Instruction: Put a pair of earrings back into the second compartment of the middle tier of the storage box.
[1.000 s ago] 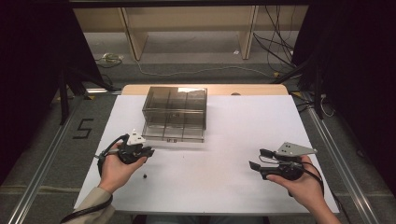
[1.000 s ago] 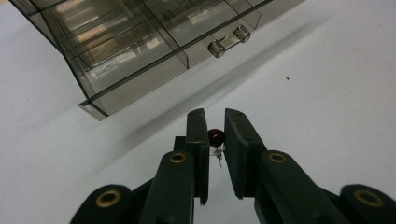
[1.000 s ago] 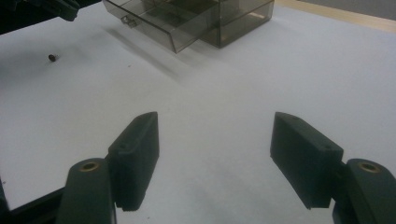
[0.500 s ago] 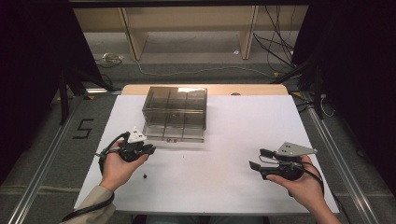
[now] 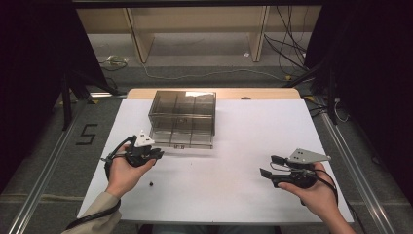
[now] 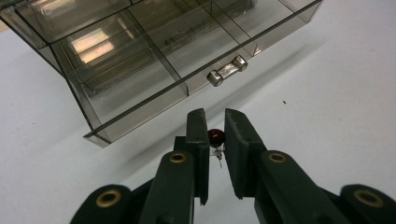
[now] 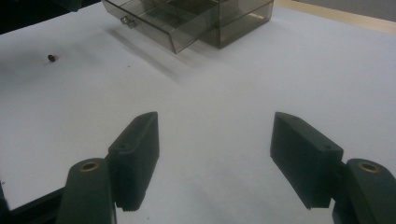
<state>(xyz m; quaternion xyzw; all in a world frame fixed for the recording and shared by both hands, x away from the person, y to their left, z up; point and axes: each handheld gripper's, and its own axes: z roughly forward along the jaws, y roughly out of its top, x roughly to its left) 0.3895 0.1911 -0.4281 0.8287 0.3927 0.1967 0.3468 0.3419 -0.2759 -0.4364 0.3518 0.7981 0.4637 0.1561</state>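
Stillness marks both hands since a second ago. Left tongs (image 6: 214, 135) stay nearly closed on a small red bead (image 6: 216, 136), just before the open drawer (image 6: 140, 100) with its handle (image 6: 227, 70). Right tongs (image 7: 215, 158) stay wide open, empty, over the bench (image 5: 234, 190). Dropping the bead seems next
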